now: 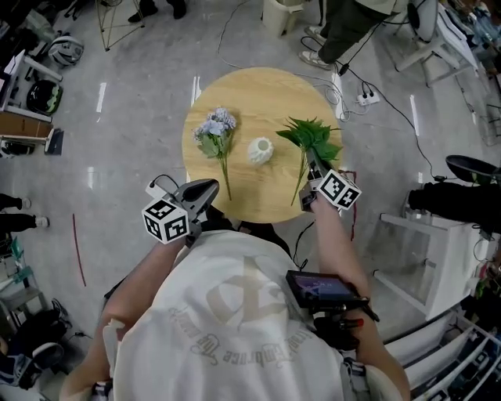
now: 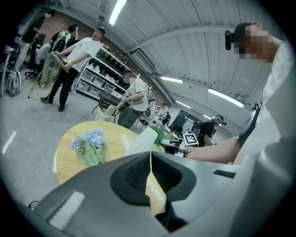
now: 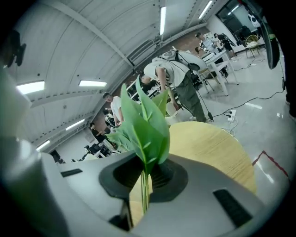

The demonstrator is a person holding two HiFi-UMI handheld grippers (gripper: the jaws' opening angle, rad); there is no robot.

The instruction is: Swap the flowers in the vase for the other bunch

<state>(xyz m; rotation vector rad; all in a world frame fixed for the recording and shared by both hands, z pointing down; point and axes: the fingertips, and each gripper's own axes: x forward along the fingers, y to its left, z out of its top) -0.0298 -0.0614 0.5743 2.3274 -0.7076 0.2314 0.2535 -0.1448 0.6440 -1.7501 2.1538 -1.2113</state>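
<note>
Round wooden table (image 1: 266,94), floor power strip (image 1: 366,98)

Ceiling strip lamps (image 2: 116,10) are throwing bright, even light and blowing out white in both gripper views. The floor (image 1: 133,94) is showing pale glare streaks at the head view's upper left. Fisheye distortion is bending the edges; black corners are ringing both gripper views.

On the table (image 1: 258,86), the flowering bunch (image 1: 215,129) lies ahead of the left gripper (image 1: 207,189); the vase (image 1: 261,150) stands left of the leafy bunch (image 1: 311,139) in the right gripper (image 1: 315,171).
</note>
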